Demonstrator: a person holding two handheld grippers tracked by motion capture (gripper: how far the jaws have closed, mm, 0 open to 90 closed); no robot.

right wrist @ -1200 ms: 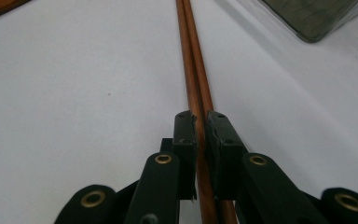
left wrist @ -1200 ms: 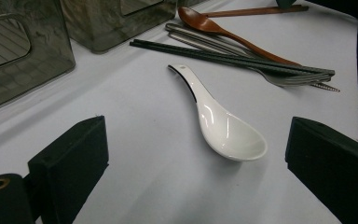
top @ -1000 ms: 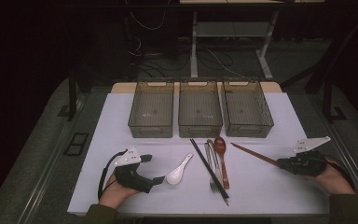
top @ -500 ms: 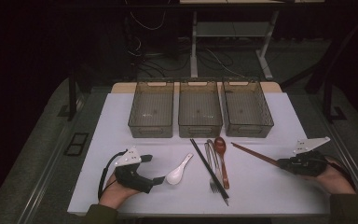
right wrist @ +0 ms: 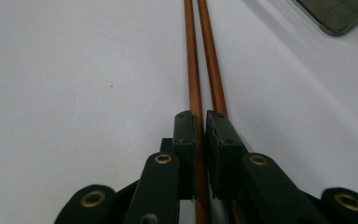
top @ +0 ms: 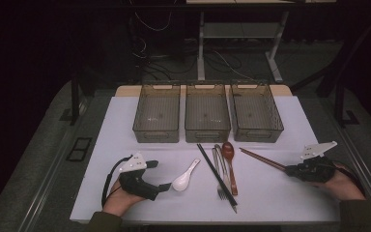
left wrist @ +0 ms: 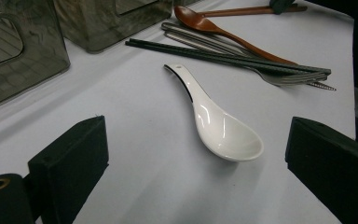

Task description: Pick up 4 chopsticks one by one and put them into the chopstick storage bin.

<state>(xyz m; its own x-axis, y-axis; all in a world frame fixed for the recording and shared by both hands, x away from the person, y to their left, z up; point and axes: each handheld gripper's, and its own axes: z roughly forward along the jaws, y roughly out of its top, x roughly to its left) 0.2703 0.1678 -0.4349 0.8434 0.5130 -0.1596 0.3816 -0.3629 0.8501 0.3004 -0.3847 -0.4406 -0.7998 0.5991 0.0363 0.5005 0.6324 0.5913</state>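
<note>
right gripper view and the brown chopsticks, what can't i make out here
- Right gripper view: the near ends of the two brown wooden chopsticks run under the right gripper, hidden by its black fingers; whether both sticks are clamped cannot be told.
- Right gripper view: their far ends are cut off by the top edge.
- High view: the same fingers are dark and too small to show their grip.

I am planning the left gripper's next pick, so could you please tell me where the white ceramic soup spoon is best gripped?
Probably the white ceramic soup spoon by its narrow handle, the left gripper closing across it from above. The bowl is wide and rounded, likely to slip, and the handle lies clear of the black chopsticks.
</note>
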